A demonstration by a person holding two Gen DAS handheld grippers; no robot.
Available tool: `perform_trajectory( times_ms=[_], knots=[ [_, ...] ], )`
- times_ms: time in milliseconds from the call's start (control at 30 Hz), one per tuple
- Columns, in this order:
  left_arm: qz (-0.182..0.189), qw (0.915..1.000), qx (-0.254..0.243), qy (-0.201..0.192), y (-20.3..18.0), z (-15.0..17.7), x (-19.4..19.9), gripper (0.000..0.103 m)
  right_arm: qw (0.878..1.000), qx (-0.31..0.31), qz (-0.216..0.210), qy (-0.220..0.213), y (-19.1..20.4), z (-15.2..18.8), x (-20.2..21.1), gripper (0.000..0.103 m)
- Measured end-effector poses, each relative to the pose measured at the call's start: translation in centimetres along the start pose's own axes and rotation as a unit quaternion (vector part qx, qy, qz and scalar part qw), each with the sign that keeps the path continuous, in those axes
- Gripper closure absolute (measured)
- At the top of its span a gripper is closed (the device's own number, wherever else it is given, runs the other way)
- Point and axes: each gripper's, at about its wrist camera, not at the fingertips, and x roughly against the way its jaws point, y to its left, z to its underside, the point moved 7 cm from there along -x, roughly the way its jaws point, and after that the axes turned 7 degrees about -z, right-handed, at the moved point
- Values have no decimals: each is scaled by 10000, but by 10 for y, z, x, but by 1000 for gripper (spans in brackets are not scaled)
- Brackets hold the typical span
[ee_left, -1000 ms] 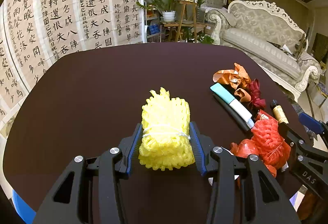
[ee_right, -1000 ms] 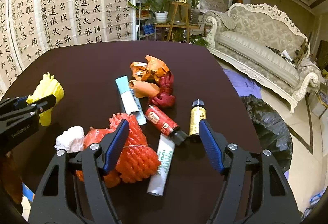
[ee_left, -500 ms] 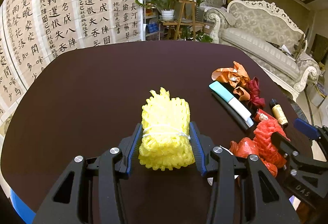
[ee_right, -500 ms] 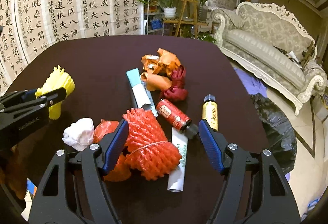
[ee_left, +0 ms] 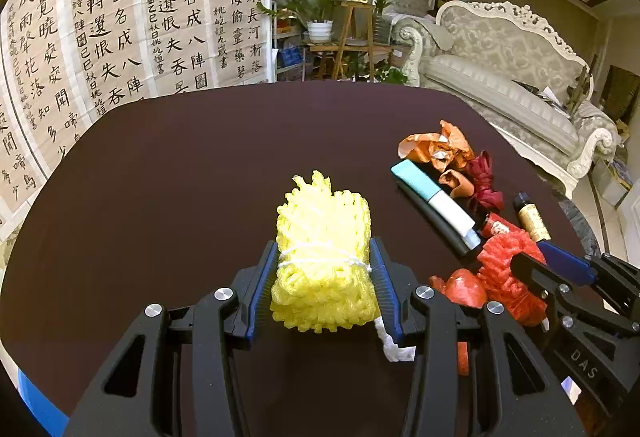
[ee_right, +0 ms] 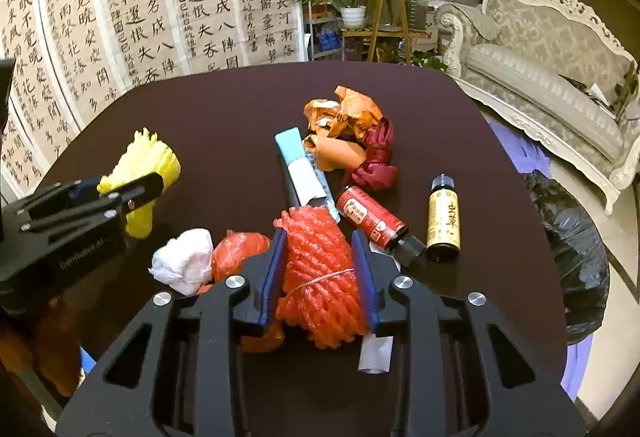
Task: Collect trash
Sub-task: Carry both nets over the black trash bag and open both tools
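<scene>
With the left gripper [ee_left: 323,279] pinching a yellow foam net [ee_left: 324,257], the right gripper [ee_right: 320,271] had just closed on a red foam net [ee_right: 318,265] between its fingers, a springy bundle liable to slip free or drag the orange bag [ee_right: 240,249] touching it.

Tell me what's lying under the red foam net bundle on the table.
Under the red foam net bundle, gripped by the right gripper, a white paper strip pokes out, and a crumpled red plastic bag sits beside it. The rest beneath is hidden.
</scene>
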Motion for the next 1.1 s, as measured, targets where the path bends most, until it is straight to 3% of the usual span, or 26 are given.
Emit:
perform_trajectory(
  times_ms=[400,833,1100],
  knots=[
    [277,9992,-47,-288,-32,-13,21,58,9973,-269,359,-585,-32,-22,40,77],
    [946,9920,-612,-575,-143,-29,30,58,9696,-1098,1802,-1240,-164,-13,95,77],
    [1189,9850,-1018,-722,-217,-35,20,58,9580,-1408,2122,-1315,-230,3,97,77]
  ],
)
